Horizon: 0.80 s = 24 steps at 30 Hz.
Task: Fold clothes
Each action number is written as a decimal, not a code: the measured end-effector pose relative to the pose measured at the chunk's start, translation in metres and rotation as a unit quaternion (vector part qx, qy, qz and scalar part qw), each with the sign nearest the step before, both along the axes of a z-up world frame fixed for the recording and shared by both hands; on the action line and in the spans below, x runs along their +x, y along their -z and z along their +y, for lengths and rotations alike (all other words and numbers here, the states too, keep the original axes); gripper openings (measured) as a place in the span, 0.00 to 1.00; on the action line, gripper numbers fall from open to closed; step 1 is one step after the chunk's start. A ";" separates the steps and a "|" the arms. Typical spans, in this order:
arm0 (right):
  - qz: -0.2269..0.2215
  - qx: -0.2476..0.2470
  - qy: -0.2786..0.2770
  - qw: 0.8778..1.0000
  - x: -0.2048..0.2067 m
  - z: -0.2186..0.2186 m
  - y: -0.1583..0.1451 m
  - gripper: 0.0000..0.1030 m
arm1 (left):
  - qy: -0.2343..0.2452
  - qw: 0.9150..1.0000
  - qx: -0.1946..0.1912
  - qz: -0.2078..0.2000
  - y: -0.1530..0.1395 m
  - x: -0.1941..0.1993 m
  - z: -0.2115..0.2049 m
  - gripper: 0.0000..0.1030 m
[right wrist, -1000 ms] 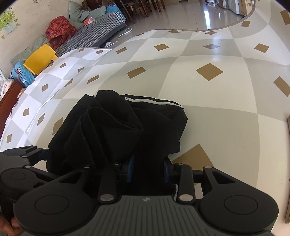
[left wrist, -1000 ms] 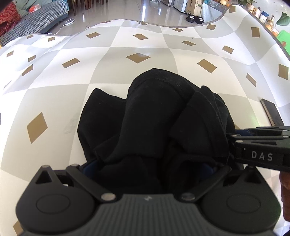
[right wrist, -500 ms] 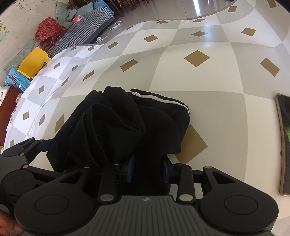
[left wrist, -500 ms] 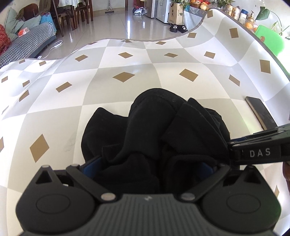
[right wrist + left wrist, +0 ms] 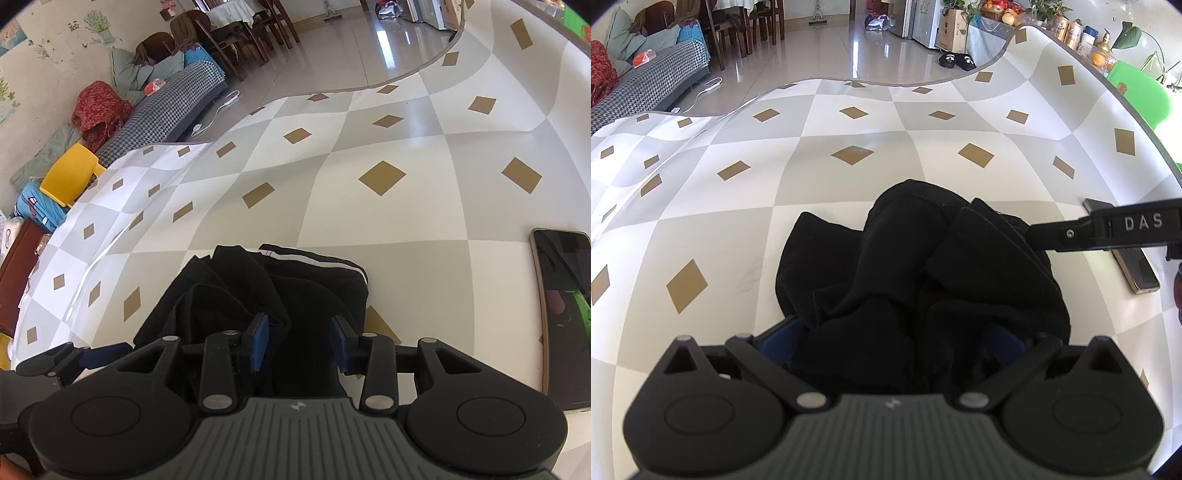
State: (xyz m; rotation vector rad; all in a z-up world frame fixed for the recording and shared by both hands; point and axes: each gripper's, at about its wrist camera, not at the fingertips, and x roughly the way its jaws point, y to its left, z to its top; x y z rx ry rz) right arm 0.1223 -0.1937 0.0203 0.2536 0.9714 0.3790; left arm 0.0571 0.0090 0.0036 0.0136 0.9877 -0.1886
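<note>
A black garment [image 5: 916, 266] lies bunched on the checkered tablecloth, with white stripes along its far edge in the right wrist view [image 5: 314, 258]. My left gripper [image 5: 890, 339] has its blue pads wide apart with the bunched cloth lying between them. My right gripper [image 5: 299, 339] has its blue pads closer together, with black cloth between them. Whether the pads press the cloth is unclear. The right gripper's finger [image 5: 1108, 229] shows at the garment's right edge in the left wrist view. The left gripper [image 5: 74, 360] shows at the garment's left side in the right wrist view.
A phone [image 5: 561, 314] lies on the table right of the garment, also seen in the left wrist view [image 5: 1134, 269]. The checkered tablecloth [image 5: 849, 155] stretches beyond. A sofa [image 5: 166, 114] and chairs stand past the table edge.
Both grippers have pulled back and risen with the garment, so more table shows. The right gripper's pads have spread apart somewhat.
</note>
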 end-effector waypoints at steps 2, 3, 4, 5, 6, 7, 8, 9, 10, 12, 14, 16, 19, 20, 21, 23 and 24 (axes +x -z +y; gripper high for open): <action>-0.002 0.008 -0.007 1.000 0.000 0.004 -0.001 0.38 | 0.000 1.000 -0.002 0.002 -0.001 -0.004 0.002 1.00; -0.003 0.013 -0.011 1.000 0.000 0.006 -0.001 0.39 | -0.001 1.000 -0.002 0.004 -0.001 -0.005 0.003 1.00; -0.004 0.017 -0.014 1.000 0.001 0.008 -0.001 0.40 | -0.002 1.000 0.000 0.009 0.001 -0.007 0.004 1.00; -0.005 0.022 -0.017 1.000 0.001 0.010 -0.001 0.40 | -0.004 1.000 0.003 0.014 0.002 -0.009 0.004 1.00; -0.005 0.025 -0.019 0.999 0.001 0.011 -0.001 0.40 | -0.005 1.000 0.005 0.019 0.003 -0.010 0.005 1.00; -0.006 0.028 -0.021 0.999 0.002 0.013 -0.001 0.41 | -0.007 1.000 0.008 0.024 0.004 -0.012 0.006 1.00; -0.006 0.030 -0.024 0.999 0.002 0.015 -0.001 0.41 | -0.008 0.999 0.011 0.030 0.006 -0.014 0.006 1.00; -0.006 0.032 -0.026 0.999 0.002 0.016 -0.001 0.42 | -0.009 0.999 0.018 0.039 0.010 -0.015 0.006 1.00; -0.006 0.033 -0.028 0.999 0.002 0.017 -0.001 0.42 | -0.011 0.999 0.022 0.047 0.014 -0.017 0.007 1.00; -0.006 0.034 -0.036 0.999 0.002 0.021 -0.001 0.43 | -0.015 0.998 0.020 0.058 0.020 -0.019 0.008 1.00; -0.007 0.036 -0.041 0.998 0.000 0.023 -0.002 0.44 | -0.018 0.998 0.013 0.065 0.023 -0.021 0.009 1.00; -0.008 0.039 -0.047 0.998 -0.001 0.025 -0.003 0.44 | -0.019 0.997 0.018 0.070 0.028 -0.022 0.009 1.00; -0.010 0.044 -0.054 0.998 -0.002 0.027 -0.004 0.45 | -0.019 0.997 0.031 0.073 0.033 -0.023 0.006 1.00; -0.010 0.045 -0.055 0.997 -0.002 0.027 -0.005 0.45 | -0.018 0.997 0.030 0.073 0.034 -0.023 0.005 1.00; -0.011 0.047 -0.057 0.997 -0.003 0.027 -0.005 0.45 | -0.017 0.997 0.029 0.073 0.034 -0.022 0.004 1.00; -0.013 0.049 -0.059 0.997 -0.003 0.028 -0.006 0.45 | -0.015 0.997 0.031 0.073 0.035 -0.022 0.003 1.00; -0.013 0.051 -0.060 0.997 -0.004 0.028 -0.007 0.45 | -0.015 0.997 0.033 0.072 0.036 -0.022 0.002 1.00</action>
